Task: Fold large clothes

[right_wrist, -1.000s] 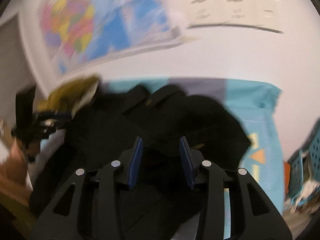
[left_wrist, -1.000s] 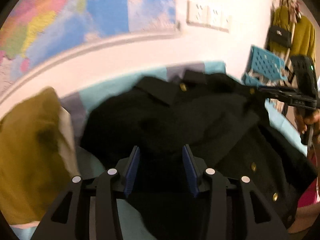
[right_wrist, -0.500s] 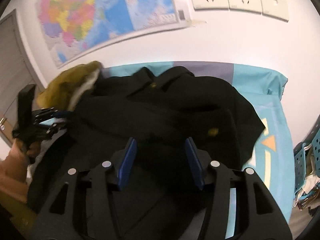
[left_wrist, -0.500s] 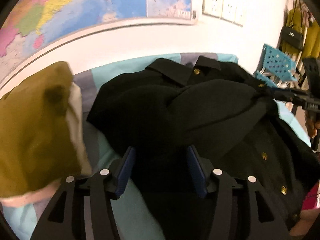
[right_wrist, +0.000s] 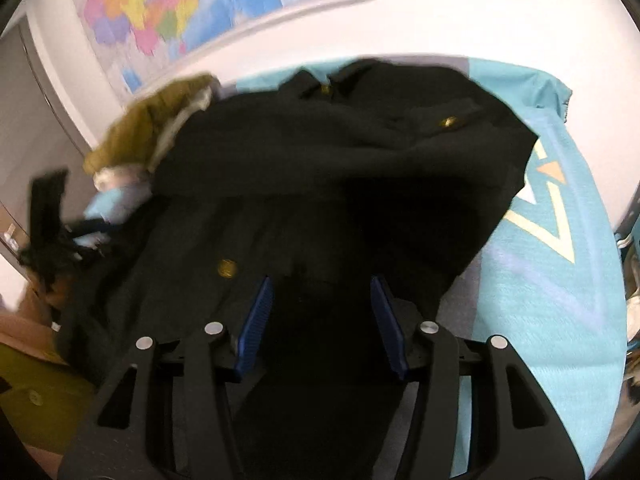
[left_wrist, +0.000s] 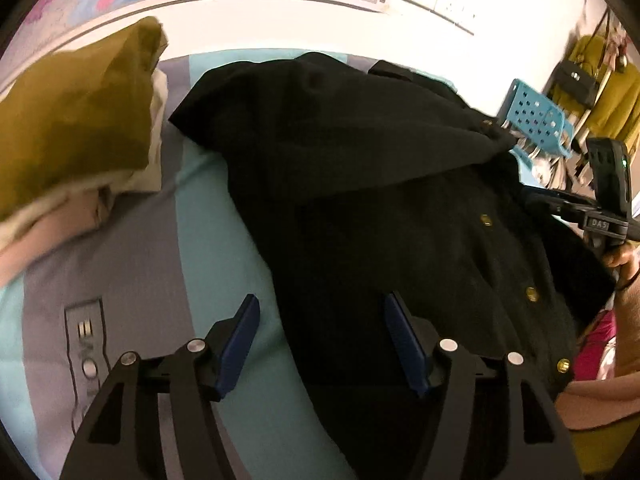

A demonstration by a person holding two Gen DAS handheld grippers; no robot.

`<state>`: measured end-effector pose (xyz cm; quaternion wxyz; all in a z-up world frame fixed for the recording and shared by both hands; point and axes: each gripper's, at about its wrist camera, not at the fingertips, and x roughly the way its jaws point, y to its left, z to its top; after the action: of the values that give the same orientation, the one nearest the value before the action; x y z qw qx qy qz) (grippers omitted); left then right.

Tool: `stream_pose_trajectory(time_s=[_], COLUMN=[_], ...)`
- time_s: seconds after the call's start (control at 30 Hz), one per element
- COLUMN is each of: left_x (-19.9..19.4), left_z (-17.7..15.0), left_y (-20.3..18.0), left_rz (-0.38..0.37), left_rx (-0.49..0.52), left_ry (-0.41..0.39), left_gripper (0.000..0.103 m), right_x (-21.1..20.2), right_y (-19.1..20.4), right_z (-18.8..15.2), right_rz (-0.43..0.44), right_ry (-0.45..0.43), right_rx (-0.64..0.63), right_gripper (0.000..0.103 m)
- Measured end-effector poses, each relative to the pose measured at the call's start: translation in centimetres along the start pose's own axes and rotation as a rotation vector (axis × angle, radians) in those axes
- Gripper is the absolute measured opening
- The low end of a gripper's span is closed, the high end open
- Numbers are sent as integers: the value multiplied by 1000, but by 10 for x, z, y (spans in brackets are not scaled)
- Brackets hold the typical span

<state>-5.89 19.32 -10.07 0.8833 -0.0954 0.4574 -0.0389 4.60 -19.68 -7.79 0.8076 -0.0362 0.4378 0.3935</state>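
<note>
On the teal bedspread (left_wrist: 224, 360) the black jacket (left_wrist: 380, 208) is laid half-folded; left gripper (left_wrist: 322, 340) and right gripper (right_wrist: 320, 320) have just been opening, jaws apart, cloth released for the fold to settle.

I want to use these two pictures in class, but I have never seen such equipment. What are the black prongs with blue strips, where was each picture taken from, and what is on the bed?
No robot: a person holds a two-finger gripper in each hand, with a camera on each looking along its fingers. One view shows the left gripper, the other the right gripper. Both have just been opening over a black coat with gold buttons, spread on a blue and grey bedsheet. Neither grips anything. An olive garment lies beside it.
</note>
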Motion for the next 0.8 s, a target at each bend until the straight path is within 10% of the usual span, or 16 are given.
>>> stream_pose_trajectory(time_s=[0.4,0.8], left_x=[-26,-20], left_z=[-34,-63], left_y=[3,-10], left_rz=[-144,-470], left_rx=[-99,-189], left_ry=[33,102], left_gripper=[75,89], right_x=[-64,-55], right_y=[-29,-23], right_z=[-55,-87], right_rz=[66,252], right_ry=[-57,-13], right_rx=[236,296], right_gripper=[79,89])
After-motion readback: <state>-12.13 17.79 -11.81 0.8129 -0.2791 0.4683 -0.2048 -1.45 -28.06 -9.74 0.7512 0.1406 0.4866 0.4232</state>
